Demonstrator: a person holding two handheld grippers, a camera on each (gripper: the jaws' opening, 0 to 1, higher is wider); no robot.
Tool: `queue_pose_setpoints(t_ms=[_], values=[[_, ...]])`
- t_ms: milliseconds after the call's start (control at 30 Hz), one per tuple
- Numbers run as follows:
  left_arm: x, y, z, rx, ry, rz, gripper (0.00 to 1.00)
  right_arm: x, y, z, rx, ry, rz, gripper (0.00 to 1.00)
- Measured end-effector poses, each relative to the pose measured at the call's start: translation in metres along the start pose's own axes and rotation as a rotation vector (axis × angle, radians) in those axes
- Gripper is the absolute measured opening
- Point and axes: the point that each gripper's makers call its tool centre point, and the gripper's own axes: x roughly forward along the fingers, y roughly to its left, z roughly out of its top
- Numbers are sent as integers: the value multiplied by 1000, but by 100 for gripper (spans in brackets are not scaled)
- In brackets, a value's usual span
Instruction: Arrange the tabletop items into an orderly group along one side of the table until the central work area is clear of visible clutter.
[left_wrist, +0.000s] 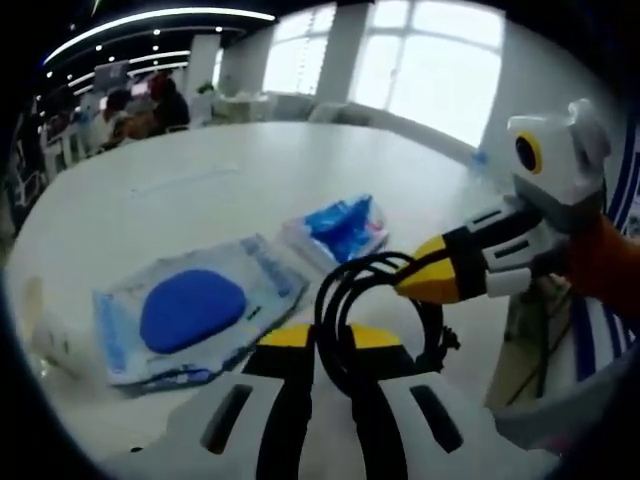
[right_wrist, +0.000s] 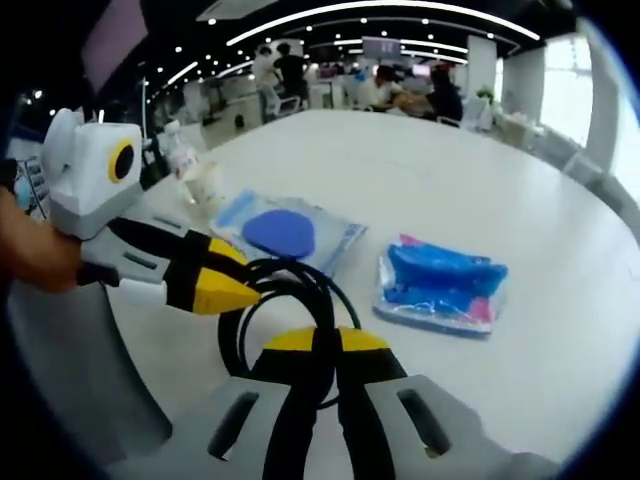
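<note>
- At the bottom centre of both views, your left gripper (left_wrist: 330, 345) and right gripper (right_wrist: 327, 345) each pinch the black coiled cable (left_wrist: 375, 310), jaws closed.
- Above it, mid-frame, lie the blue-disc pouch (left_wrist: 195, 310) and blue packet (left_wrist: 340, 228) on the white table (left_wrist: 200, 180).

Both views sit low and close over the white worktop (left_wrist: 250, 160), facing across it from opposite sides. Shared ground: black cable coil (left_wrist: 375, 320), blue-disc packet (left_wrist: 190, 310), blue pouch (left_wrist: 340, 228), each other's claw.

people (right_wrist: 400, 90) sit at far tables under long ceiling light strips (right_wrist: 380, 12), two more stand (right_wrist: 280, 70) further back, and bright windows (left_wrist: 420, 60) line the wall beyond the white table.
</note>
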Motion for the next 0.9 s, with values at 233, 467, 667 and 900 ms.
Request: queue_pose_setpoints(t_ms=[233, 467, 667, 900], values=[[11, -3, -11, 7, 39, -11, 10, 6, -6, -14, -4, 35, 2, 6], [22, -4, -20, 10, 72, -18, 10, 11, -9, -25, 14, 59, 5, 6], [25, -3, -23, 9, 86, -16, 10, 15, -11, -27, 17, 74, 5, 6], [30, 0, -25, 12, 99, -15, 10, 21, -15, -32, 31, 89, 4, 6]])
